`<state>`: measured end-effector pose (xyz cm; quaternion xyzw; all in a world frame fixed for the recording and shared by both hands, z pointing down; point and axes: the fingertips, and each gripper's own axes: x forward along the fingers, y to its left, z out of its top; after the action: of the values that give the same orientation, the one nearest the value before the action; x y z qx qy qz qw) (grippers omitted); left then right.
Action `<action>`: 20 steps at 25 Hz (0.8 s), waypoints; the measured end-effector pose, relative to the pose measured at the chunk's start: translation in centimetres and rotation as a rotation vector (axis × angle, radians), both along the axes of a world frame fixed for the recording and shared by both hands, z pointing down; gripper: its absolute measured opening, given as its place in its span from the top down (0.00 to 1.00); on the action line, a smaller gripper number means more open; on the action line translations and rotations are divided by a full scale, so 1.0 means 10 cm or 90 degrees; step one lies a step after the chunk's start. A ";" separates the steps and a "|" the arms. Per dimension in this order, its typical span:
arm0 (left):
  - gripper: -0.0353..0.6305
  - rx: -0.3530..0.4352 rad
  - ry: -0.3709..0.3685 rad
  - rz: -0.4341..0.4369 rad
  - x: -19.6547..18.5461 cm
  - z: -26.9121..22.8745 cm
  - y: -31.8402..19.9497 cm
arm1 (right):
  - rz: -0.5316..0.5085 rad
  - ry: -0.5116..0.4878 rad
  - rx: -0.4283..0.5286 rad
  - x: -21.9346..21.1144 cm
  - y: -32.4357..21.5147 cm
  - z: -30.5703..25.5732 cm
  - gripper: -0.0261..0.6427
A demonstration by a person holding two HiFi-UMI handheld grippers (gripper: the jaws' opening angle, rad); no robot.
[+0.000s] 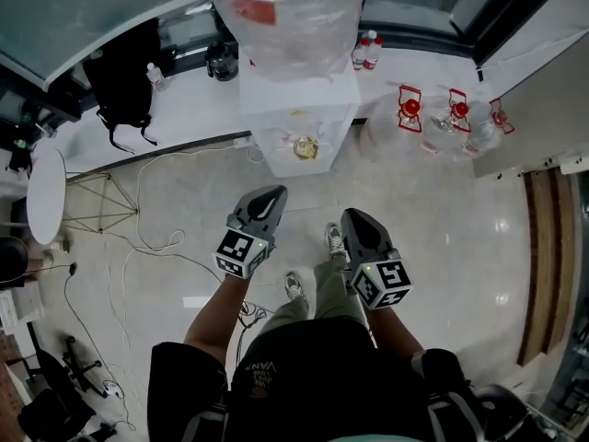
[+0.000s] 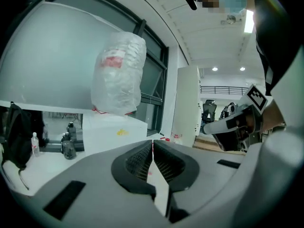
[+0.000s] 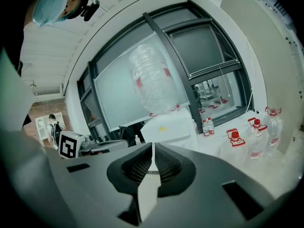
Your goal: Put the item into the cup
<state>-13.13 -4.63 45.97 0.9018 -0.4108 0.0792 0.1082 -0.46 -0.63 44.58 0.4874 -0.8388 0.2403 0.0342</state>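
Head view: my left gripper [image 1: 269, 197], right gripper [image 1: 355, 219] both clamped shut, empty; white dispenser [image 1: 299, 99] at twelve o'clock.

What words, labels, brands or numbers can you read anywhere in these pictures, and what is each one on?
"VANS": on the person's dark shirt, small, appears to read so.
Red label on the bagged bottle: blurred, unreadable.
Red tags on the clear jugs: too small to read.
Marker cubes: square patterns only, no letters.
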 end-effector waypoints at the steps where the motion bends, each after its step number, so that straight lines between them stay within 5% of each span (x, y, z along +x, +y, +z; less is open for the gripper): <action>1: 0.91 0.005 -0.001 0.000 -0.03 -0.05 0.06 | 0.001 0.000 0.003 -0.02 0.05 -0.03 0.89; 20: 0.91 0.107 0.004 -0.037 -0.47 -0.99 1.05 | -0.013 0.013 0.044 -0.34 0.66 -0.45 0.89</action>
<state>-17.81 5.89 36.07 0.8958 -0.4414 0.0388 0.0355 -3.88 5.98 40.09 0.4817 -0.8513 0.2061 0.0282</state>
